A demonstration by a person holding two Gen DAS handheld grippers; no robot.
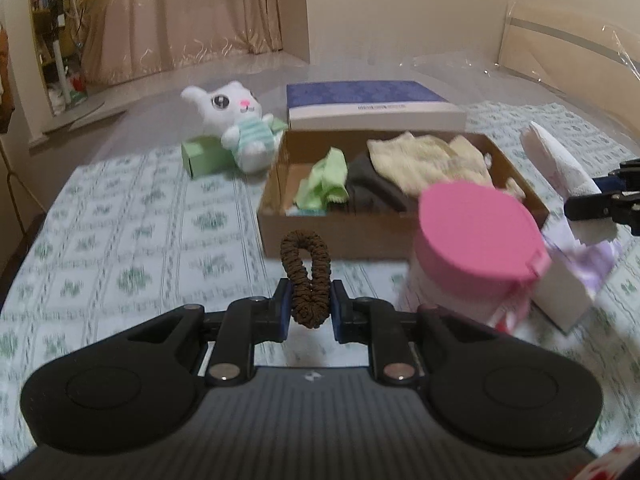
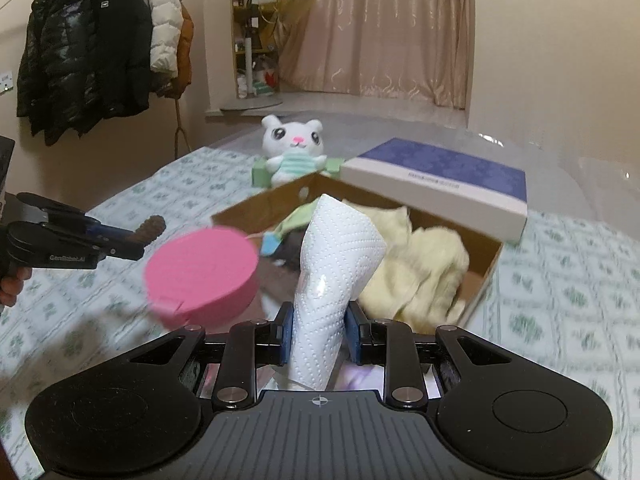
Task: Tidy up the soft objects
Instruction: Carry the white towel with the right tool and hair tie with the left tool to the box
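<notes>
Our left gripper [image 1: 308, 310] pinches a brown scrunchie [image 1: 306, 280] just above the patterned bed [image 1: 120, 248], in front of the open cardboard box [image 1: 340, 232]. Our right gripper [image 2: 318, 334] is clamped on a white paper towel [image 2: 332, 272] beside the pink-lidded container [image 2: 202, 276]. The box holds a cream cloth [image 1: 424, 160], a dark cloth [image 1: 372, 192] and a green cloth [image 1: 324, 180], with a plush bunny [image 1: 236, 124] behind it.
</notes>
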